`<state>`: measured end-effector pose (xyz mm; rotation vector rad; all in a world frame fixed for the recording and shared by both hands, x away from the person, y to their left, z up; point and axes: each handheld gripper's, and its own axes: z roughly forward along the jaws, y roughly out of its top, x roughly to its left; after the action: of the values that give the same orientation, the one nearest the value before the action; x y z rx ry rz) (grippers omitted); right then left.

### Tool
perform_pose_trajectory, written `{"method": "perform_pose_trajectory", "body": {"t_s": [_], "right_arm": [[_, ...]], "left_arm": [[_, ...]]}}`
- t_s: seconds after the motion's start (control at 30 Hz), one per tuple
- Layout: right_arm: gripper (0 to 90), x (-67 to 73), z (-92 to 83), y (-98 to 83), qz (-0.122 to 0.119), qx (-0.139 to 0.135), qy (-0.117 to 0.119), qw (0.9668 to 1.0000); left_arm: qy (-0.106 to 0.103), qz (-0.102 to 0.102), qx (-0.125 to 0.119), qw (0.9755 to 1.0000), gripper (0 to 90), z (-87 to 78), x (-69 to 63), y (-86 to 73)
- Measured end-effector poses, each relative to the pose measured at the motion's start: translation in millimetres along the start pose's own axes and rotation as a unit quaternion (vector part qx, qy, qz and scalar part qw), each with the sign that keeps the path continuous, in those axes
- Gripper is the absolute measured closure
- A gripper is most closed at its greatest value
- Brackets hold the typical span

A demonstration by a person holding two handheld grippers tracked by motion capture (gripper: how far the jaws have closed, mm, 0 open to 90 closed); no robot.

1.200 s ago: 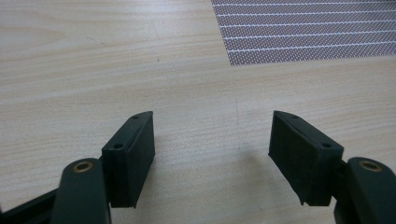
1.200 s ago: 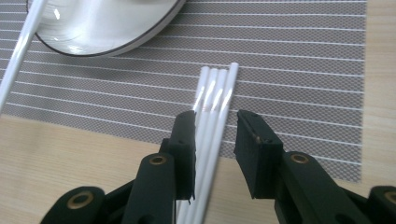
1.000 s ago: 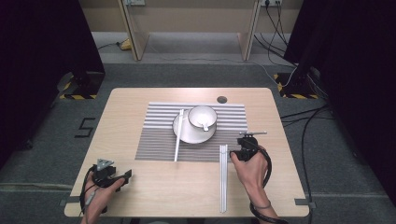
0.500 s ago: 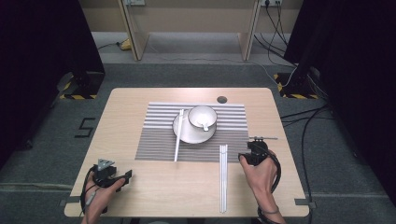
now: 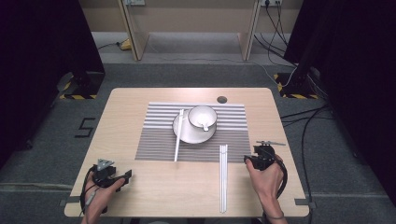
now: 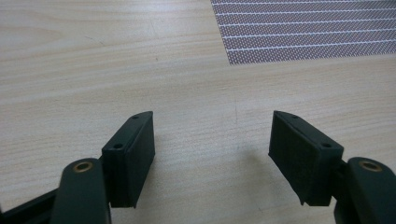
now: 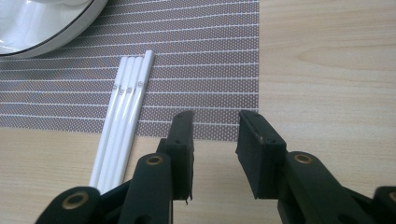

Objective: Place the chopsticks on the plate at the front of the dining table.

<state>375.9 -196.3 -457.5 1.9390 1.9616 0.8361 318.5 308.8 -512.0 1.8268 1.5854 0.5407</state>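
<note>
A light wooden table (image 5: 140, 100) stands on grey carpet with dark curtains at both sides; a black "5" is marked on the floor to its left. A grey striped woven placemat (image 5: 154, 144) lies at the table's middle, bearing a round white plate (image 5: 187, 135) with a white cup (image 5: 202, 116) on it and a single white stick (image 5: 178, 135) leaning on the plate's left rim.

The pair of long white chopsticks (image 5: 223, 177) lies just right of centre, far tips on the mat's near edge, long axis running near to far. The right tongs (image 5: 259, 157) sit just beside them on their right, released with nothing between the jaws, which have just been opening. In the right gripper view the chopsticks (image 7: 122, 107) lie left of the right tongs (image 7: 214, 140), touching neither pad. Small grey marks sit near their tips, too small to read.

The left tongs (image 5: 122, 176) rest well apart at the near left corner, spread wide over bare wood (image 6: 212, 140). The right hand is plainly the nearer.
</note>
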Motion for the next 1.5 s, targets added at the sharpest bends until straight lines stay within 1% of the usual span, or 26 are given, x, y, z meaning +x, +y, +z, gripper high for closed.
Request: {"method": "perform_pose_trajectory", "body": {"t_s": [0.13,0.33,0.47,0.6,0.7,0.8,0.87,0.9,1.03,1.23,1.27,1.3,1.43,1.5], "right_arm": [[66.4,-5.6,-1.9,-4.3,0.005,-0.008,-0.002,1.0000],[65.8,-15.9,-4.6,-10.1,0.011,-0.013,-0.007,0.9998],[65.6,-24.6,-5.8,-15.4,0.022,-0.015,-0.009,0.9996],[65.5,-31.6,-5.9,-21.3,0.029,-0.016,-0.013,0.9994],[65.3,-38.2,-6.5,-26.3,0.030,-0.018,-0.018,0.9992],[65.1,-41.4,-7.3,-29.5,0.036,-0.021,-0.020,0.9989],[64.7,-44.2,-7.2,-32.0,0.030,-0.023,-0.021,0.9991],[64.6,-44.3,-7.4,-32.7,0.033,-0.024,-0.021,0.9989],[63.9,-47.3,-7.8,-36.4,0.032,-0.035,-0.019,0.9987],[63.5,-51.1,-7.6,-41.2,0.025,-0.043,-0.018,0.9986],[63.4,-50.4,-7.7,-41.7,0.032,-0.043,-0.017,0.9984],[63.3,-52.0,-7.2,-42.6,0.023,-0.047,-0.019,0.9985],[62.2,-53.5,-6.1,-46.3,0.021,-0.052,-0.017,0.9983],[61.6,-53.6,-5.5,-47.9,0.026,-0.055,-0.016,0.9980]], "left_arm": [[0.000,-0.001,0.000,1.0000,30.9,0.1,-0.2,-0.1],[0.001,-0.001,0.000,1.0000,30.9,-0.3,0.1,0.0],[0.001,-0.001,-0.001,1.0000,30.9,-0.2,0.1,0.1],[0.001,-0.001,0.000,1.0000,30.9,-0.1,0.0,-0.1],[0.002,-0.001,0.000,1.0000,30.9,-0.3,-0.1,0.1],[0.001,-0.002,-0.001,1.0000,30.9,0.2,-0.7,-0.1],[0.001,-0.002,-0.001,1.0000,30.9,0.3,-0.9,-0.1],[0.001,-0.002,-0.001,1.0000,30.9,0.2,-0.9,-0.1],[0.002,-0.001,0.000,1.0000,30.9,0.0,-0.3,-0.2],[0.002,-0.002,0.000,1.0000,30.9,0.0,0.2,-0.3],[0.002,-0.003,-0.002,1.0000,30.9,0.2,0.2,-0.3],[0.002,-0.003,-0.002,1.0000,30.9,0.2,0.2,-0.3],[0.002,-0.001,-0.001,1.0000,30.9,-0.1,0.3,-0.2],[0.002,-0.001,-0.001,1.0000,30.9,0.1,0.3,-0.3]]}}
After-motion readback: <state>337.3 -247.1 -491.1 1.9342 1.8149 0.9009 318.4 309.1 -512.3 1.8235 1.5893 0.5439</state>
